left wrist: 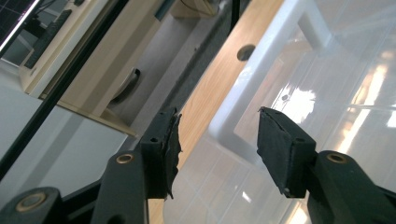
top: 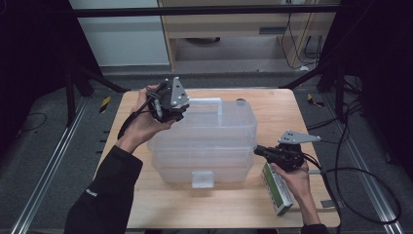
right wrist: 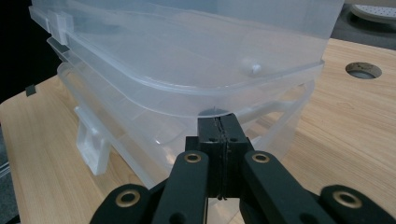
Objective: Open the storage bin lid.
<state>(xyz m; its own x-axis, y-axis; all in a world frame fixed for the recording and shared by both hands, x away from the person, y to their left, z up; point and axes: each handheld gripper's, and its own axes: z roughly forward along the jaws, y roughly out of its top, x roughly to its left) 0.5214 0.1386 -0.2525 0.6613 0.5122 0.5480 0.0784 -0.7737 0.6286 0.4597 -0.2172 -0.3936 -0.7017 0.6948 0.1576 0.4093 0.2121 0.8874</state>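
Note:
A stack of clear plastic bins [top: 209, 141] stands in the middle of the wooden table [top: 272, 107]. My left gripper [top: 176, 111] hovers at the stack's far left corner, held in a hand. Its jaws stand open in the left gripper view [left wrist: 219, 135], and the top bin's white rim [left wrist: 233, 107] shows in the gap with neither pad pressing on it. My right gripper [top: 257, 150] is shut at the stack's right side. In the right gripper view its closed tips [right wrist: 219, 123] sit just under the top bin's rim [right wrist: 187, 100], with nothing between them.
A green and white box [top: 277, 190] lies on the table under the right hand. A white latch [top: 202, 179] juts from the stack's near side. A round hole [top: 240, 101] is in the tabletop behind the bins. Black frame legs and cables surround the table.

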